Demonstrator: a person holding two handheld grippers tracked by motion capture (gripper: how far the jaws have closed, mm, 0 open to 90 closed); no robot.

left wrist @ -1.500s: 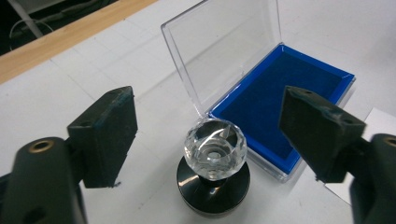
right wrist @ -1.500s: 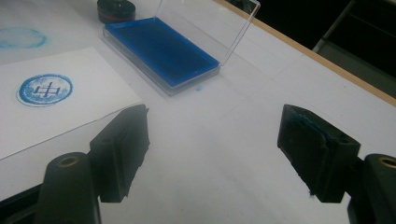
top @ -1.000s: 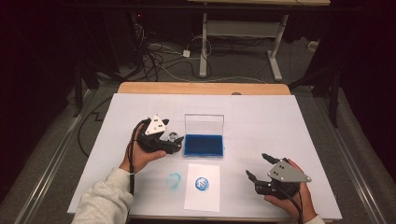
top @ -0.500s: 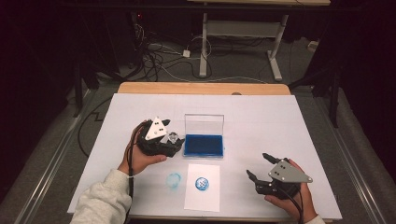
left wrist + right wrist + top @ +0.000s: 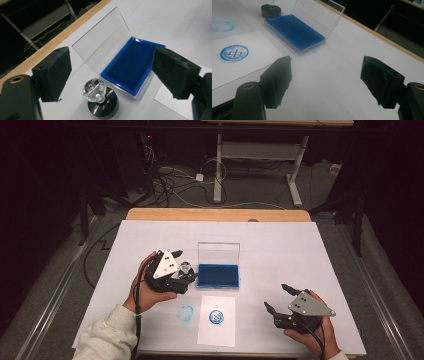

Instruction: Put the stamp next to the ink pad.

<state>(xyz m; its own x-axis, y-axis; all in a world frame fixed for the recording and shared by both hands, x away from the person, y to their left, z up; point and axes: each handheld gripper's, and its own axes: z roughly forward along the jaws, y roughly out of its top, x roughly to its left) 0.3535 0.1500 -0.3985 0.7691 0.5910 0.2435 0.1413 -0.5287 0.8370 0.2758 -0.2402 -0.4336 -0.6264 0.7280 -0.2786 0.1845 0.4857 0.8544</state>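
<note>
Left gripper has backed off left from the stamp, jaws spread and empty, leaving it upright just beside the open ink pad, so stamping on the paper looks done; right gripper idle, spread, empty.

Left gripper sits just left of the ink pad, jaws spread wide and gripping nothing, pointing toward it. The left hand is wrapped round its body, grey sleeve trailing back. Right gripper hangs well right of the pad, jaws apart too, right hand underneath.
</note>
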